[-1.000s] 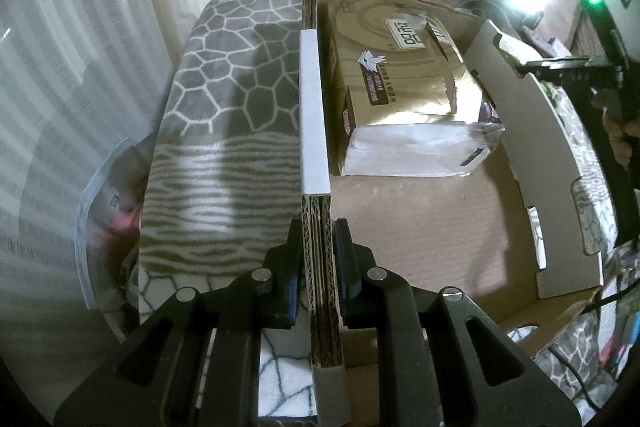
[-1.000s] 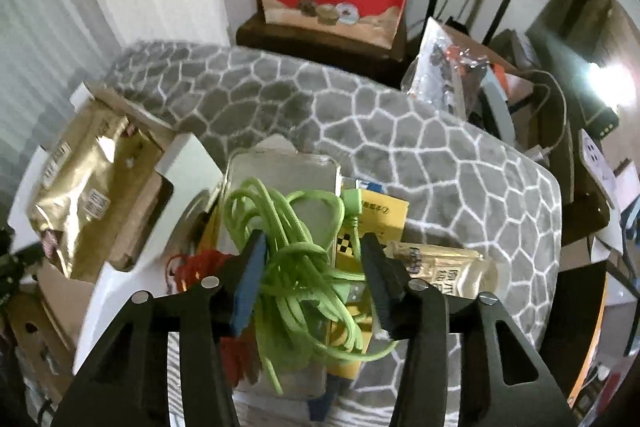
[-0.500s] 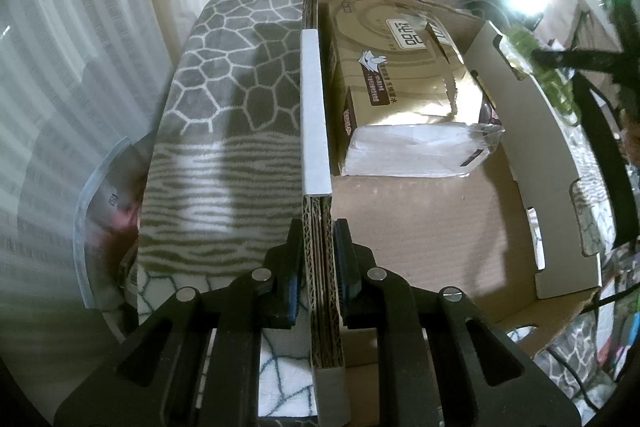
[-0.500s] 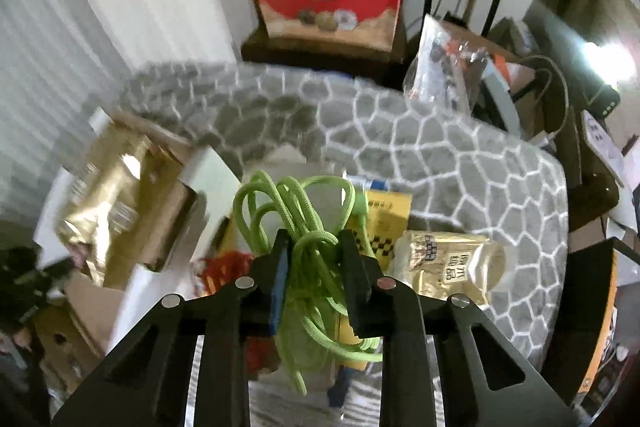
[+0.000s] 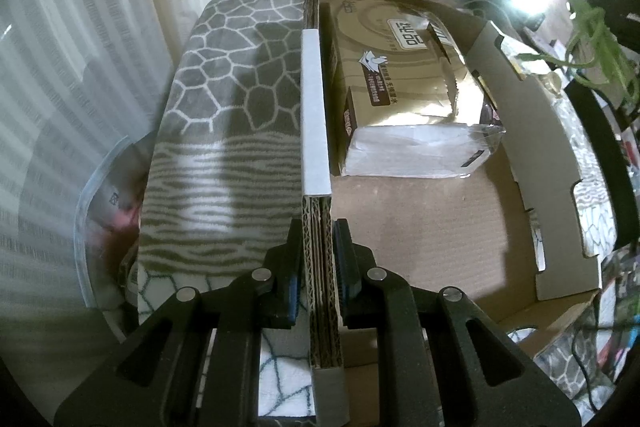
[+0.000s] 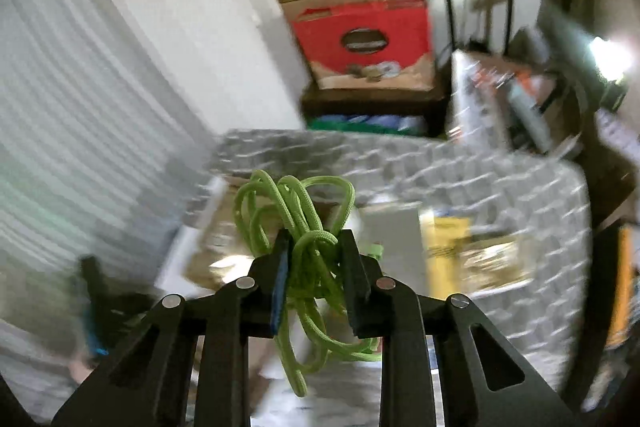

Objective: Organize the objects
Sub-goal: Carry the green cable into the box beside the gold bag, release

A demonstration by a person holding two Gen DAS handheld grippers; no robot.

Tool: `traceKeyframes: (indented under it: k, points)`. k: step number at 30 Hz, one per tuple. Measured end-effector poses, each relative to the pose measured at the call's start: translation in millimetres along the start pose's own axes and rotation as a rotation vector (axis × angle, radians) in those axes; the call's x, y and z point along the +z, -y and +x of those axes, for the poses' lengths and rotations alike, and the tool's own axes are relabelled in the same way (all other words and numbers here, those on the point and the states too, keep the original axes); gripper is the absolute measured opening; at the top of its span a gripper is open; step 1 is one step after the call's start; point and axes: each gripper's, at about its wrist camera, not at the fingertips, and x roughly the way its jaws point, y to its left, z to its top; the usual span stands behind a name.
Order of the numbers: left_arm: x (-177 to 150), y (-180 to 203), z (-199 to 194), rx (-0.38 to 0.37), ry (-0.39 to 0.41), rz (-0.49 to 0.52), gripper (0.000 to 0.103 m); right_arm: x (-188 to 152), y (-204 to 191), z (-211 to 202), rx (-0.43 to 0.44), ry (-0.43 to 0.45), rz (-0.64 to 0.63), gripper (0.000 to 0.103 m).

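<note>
the left gripper is pressed together on the near end of the left wall of the cardboard box, whose long axis runs away from it toward the far side. a gold tissue pack is seen lying at the far end of the box floor; the near floor is bare. the right gripper is pinched on a bundle of green cord, which is carried clear of the patterned blanket, loops hanging below the fingers. in the left wrist view the green cord is found at the far right, beyond the box's right wall. judged from this, the cord must be brought leftward over that wall; the right hand is the nearer.
</note>
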Motion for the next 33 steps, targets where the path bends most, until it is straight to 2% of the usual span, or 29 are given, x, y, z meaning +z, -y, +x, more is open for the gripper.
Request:
traceKeyframes:
  k: [6, 9, 12, 14, 19, 21, 23, 25, 26, 28, 30, 33]
  points:
    - [1, -1, 1, -0.001, 0.0, 0.0, 0.013, -2, -10, 29, 0.231, -0.056, 0.208, 0.023]
    - [1, -1, 1, -0.001, -0.001, 0.001, 0.013, -4, -10, 40, 0.287, -0.055, 0.275, 0.023]
    - [1, -2, 1, -0.001, 0.0, 0.0, 0.013, -8, -3, 56, 0.386, -0.078, 0.374, 0.023]
    - [1, -1, 1, -0.001, 0.0, 0.0, 0.013, -10, -1, 60, 0.396, -0.085, 0.393, 0.023]
    - [1, -2, 1, -0.002, -0.001, 0.001, 0.013, -16, 17, 75, 0.291, -0.101, 0.433, 0.024]
    - [1, -2, 1, -0.002, -0.001, 0.002, 0.013, -17, 19, 79, 0.233, -0.103, 0.412, 0.025]
    - [1, -2, 0, -0.002, 0.001, 0.001, 0.013, -18, 17, 79, 0.152, -0.098, 0.372, 0.03]
    - [1, -2, 0, 0.0, -0.001, 0.001, 0.013, -17, 12, 79, 0.108, -0.087, 0.336, 0.03]
    - [1, -2, 0, -0.001, -0.001, 0.0, 0.013, -16, 8, 78, 0.05, -0.077, 0.301, 0.032]
    - [1, -1, 0, -0.002, -0.001, -0.001, 0.013, -17, 0, 71, -0.079, -0.058, 0.222, 0.05]
    - [1, -1, 0, -0.002, -0.001, -0.001, 0.013, -19, -8, 64, -0.135, -0.033, 0.154, 0.05]
    - [1, -1, 0, 0.001, -0.001, 0.001, 0.013, -20, -13, 57, -0.16, -0.012, 0.117, 0.05]
